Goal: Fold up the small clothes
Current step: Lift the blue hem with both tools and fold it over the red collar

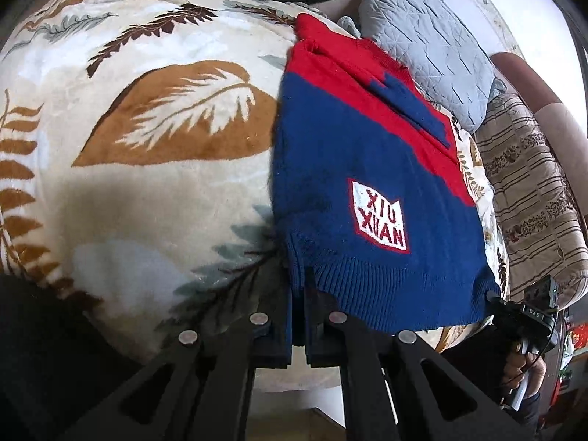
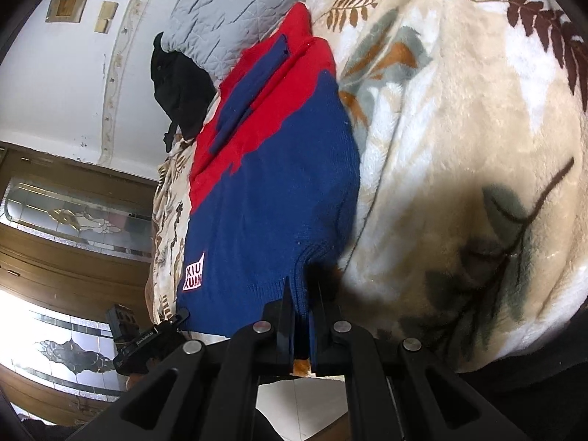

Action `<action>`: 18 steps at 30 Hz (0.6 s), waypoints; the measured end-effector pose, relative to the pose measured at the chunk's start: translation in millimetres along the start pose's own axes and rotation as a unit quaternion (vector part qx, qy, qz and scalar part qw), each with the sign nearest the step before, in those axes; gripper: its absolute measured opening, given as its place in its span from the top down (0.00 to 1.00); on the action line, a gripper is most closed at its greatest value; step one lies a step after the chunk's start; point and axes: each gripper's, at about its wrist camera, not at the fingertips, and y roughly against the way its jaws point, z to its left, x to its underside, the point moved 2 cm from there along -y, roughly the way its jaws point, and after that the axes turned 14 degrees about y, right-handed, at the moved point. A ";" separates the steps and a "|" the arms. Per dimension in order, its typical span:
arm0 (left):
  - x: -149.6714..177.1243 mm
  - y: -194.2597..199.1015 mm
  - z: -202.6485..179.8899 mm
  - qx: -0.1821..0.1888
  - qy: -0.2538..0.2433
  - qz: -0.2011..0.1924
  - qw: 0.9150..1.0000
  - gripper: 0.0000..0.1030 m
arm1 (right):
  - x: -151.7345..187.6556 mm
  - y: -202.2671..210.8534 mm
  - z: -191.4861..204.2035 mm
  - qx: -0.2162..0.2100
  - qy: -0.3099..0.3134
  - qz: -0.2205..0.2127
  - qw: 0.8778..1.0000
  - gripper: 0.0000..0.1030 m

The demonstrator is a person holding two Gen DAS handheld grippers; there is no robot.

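Note:
A small knitted sweater (image 1: 352, 169), blue with a red upper part and a white "XIU XUAN" patch, lies flat on a leaf-print blanket (image 1: 147, 110). My left gripper (image 1: 299, 286) is shut on the ribbed hem at one near corner. In the right wrist view the same sweater (image 2: 279, 183) stretches away, and my right gripper (image 2: 303, 294) is shut on the hem's other near corner. The right gripper (image 1: 494, 299) also shows in the left wrist view at the hem's far corner; the left gripper (image 2: 180, 318) shows in the right wrist view.
A grey quilted pillow (image 1: 422, 36) lies beyond the sweater. A striped patterned cover (image 1: 533, 202) lies beside it. A black garment (image 2: 176, 84) sits near the pillow. A wooden cabinet with glass panels (image 2: 73, 220) stands by the bed. The blanket (image 2: 459, 147) spreads wide beside the sweater.

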 end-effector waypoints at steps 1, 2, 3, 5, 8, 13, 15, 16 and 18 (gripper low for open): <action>-0.1 2.0 0.1 0.001 -0.002 -0.002 1.000 0.96 | 0.5 0.0 -0.3 0.000 -0.002 0.000 1.000 0.94; 0.0 3.0 -1.1 0.001 -0.006 -0.004 1.000 0.96 | 0.4 0.7 0.5 0.000 -0.001 0.000 1.000 0.94; 0.1 2.7 -2.0 -0.002 -0.011 -0.005 1.000 0.96 | -0.4 2.5 0.1 0.000 0.001 0.001 1.000 0.94; 1.1 -0.3 0.9 -0.007 -0.012 -0.001 1.000 0.96 | -1.6 0.9 2.4 0.001 0.007 0.003 1.000 0.94; 0.0 -2.1 1.8 -0.005 -0.006 0.003 1.000 0.96 | -1.6 -3.7 -1.1 0.003 -0.001 0.010 1.000 0.94; -2.7 -1.7 -2.2 -0.009 -0.011 0.005 1.000 0.96 | -2.1 -6.5 2.3 0.005 0.002 0.019 1.000 0.94; -6.9 1.4 -7.9 -0.005 -0.014 0.002 1.000 0.96 | -3.0 -6.5 2.9 0.006 0.004 0.023 1.000 0.94; -11.0 4.7 -11.4 0.000 -0.018 -0.002 1.000 0.96 | -5.5 -6.7 4.2 0.004 0.005 0.025 1.000 0.94; -22.9 12.3 -23.1 0.009 -0.031 -0.014 0.999 0.96 | -14.8 -5.3 8.8 -0.009 0.008 0.022 1.000 0.94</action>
